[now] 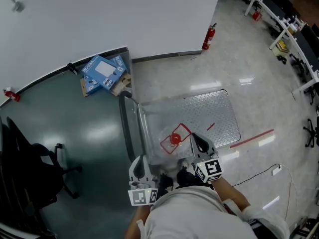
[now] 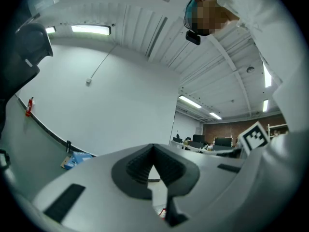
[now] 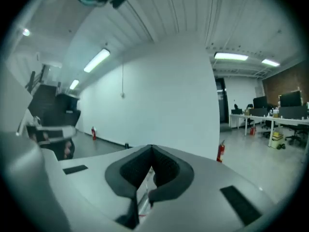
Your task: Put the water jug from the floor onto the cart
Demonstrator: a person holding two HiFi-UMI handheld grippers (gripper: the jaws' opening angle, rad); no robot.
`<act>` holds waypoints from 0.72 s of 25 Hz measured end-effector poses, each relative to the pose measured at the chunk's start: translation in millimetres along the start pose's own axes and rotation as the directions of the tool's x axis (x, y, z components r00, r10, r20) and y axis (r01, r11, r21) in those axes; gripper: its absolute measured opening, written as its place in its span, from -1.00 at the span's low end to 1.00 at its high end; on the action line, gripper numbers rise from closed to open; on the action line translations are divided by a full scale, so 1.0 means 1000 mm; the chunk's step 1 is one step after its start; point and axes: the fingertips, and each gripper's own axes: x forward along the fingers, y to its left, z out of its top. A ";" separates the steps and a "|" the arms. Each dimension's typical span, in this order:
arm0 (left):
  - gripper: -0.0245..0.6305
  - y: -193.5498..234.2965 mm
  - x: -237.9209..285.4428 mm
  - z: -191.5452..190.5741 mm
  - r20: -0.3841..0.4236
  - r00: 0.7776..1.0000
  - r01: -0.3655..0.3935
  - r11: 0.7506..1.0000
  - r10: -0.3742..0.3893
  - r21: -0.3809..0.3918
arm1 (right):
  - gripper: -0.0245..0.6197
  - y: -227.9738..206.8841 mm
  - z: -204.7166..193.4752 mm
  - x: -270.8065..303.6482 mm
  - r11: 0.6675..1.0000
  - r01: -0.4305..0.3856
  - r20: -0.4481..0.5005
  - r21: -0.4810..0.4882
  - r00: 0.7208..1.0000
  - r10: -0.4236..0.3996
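Note:
The water jug (image 1: 175, 139) is clear with a red cap and seems to stand on the cart's ribbed metal deck (image 1: 214, 108), close to the cart handle (image 1: 127, 126). In the head view my right gripper (image 1: 199, 144) is just right of the jug, raised and shut on nothing. My left gripper (image 1: 139, 171) hangs lower left of the jug, by the handle, shut and empty too. In the left gripper view, my left gripper (image 2: 154, 166) has its pads together, facing the white wall. The right gripper view shows my right gripper (image 3: 150, 170) with pads together as well.
Blue boxes (image 1: 103, 72) lie against the white wall behind the cart. A red fire extinguisher (image 1: 209, 37) stands at the wall's corner. A black office chair (image 1: 30, 173) is at the left. Red tape (image 1: 251, 138) and a white cable (image 1: 269, 176) lie on the floor at the right; desks (image 1: 284, 24) beyond.

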 end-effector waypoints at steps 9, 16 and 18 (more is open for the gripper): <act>-0.92 -0.026 0.011 0.010 0.035 0.999 0.023 1.000 -0.022 -0.019 | -0.89 0.005 0.008 -0.044 0.997 -0.053 0.084 0.058 0.995 0.048; -0.92 -0.041 0.014 0.015 0.053 0.998 0.039 0.999 -0.039 0.008 | -0.89 0.008 0.012 -0.047 0.996 -0.088 0.099 0.027 0.991 0.085; -0.92 -0.042 0.014 0.016 0.055 0.998 0.037 0.999 -0.038 0.009 | -0.89 0.009 0.011 -0.047 0.995 -0.096 0.094 0.018 0.991 0.094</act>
